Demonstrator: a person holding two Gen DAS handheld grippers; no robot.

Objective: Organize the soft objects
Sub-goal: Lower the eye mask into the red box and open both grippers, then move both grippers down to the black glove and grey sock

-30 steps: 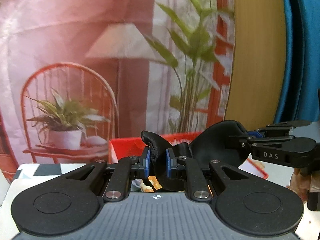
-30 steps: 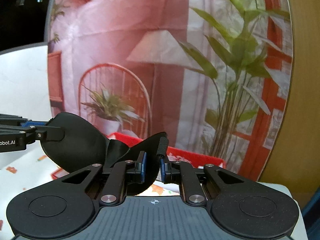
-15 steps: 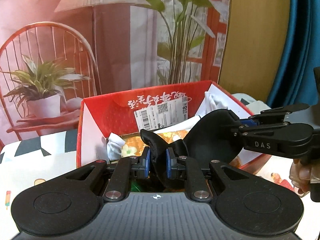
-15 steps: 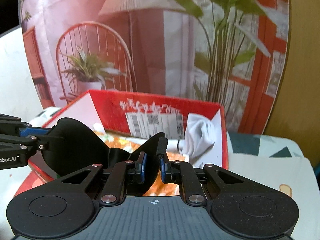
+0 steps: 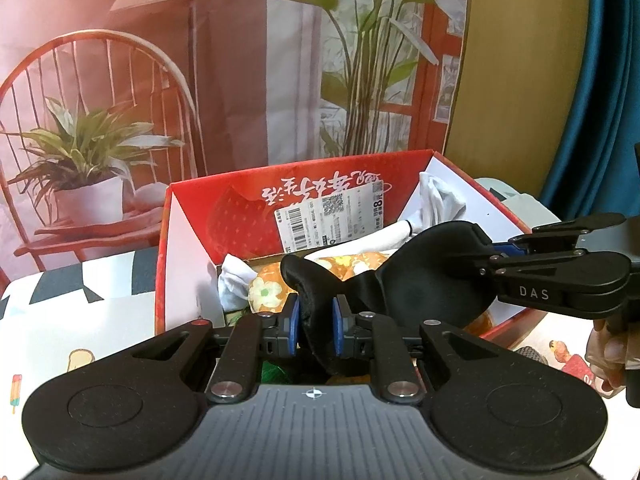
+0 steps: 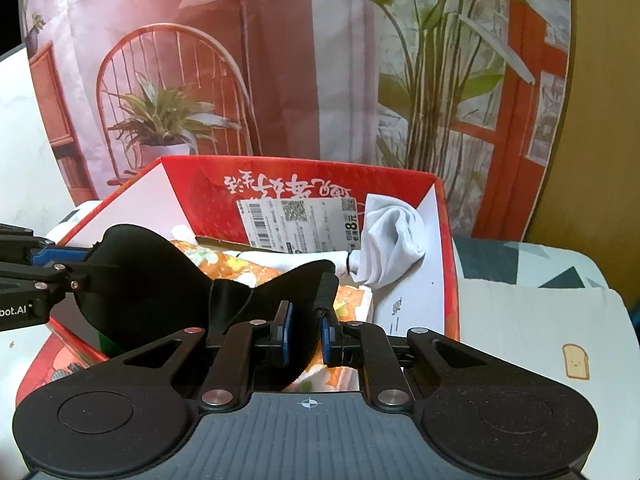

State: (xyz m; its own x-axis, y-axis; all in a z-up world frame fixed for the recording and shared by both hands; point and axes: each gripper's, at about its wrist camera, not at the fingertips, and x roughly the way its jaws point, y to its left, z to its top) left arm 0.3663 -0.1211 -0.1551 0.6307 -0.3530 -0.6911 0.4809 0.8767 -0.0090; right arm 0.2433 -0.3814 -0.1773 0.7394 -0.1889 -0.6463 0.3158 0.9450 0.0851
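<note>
The backdrop (image 5: 240, 80), a printed scene of a chair and plants, filled less of both views than a second earlier, when it was nearly all that was shown; the cameras had been tipped downward, and the counter (image 6: 520, 320) with its patterned cloth was brought into sight. The red box (image 5: 248, 200) was revealed between the two moments and sat larger and nearer than half a second before. Inside it, a floral cloth (image 5: 264, 292) and a white sock (image 6: 384, 236) were already lying.

The black eye mask (image 5: 420, 272) was held stretched above the box's open top, not yet resting on the contents. One end was pinched by the left tool (image 5: 314, 322), clenched on the fabric; the other end was clamped in the right tool (image 6: 306, 334), likewise closed on it. Neither grip had changed across the earlier pictures.

The carrying appeared to be finished, and lowering and release were judged to be what remained.
</note>
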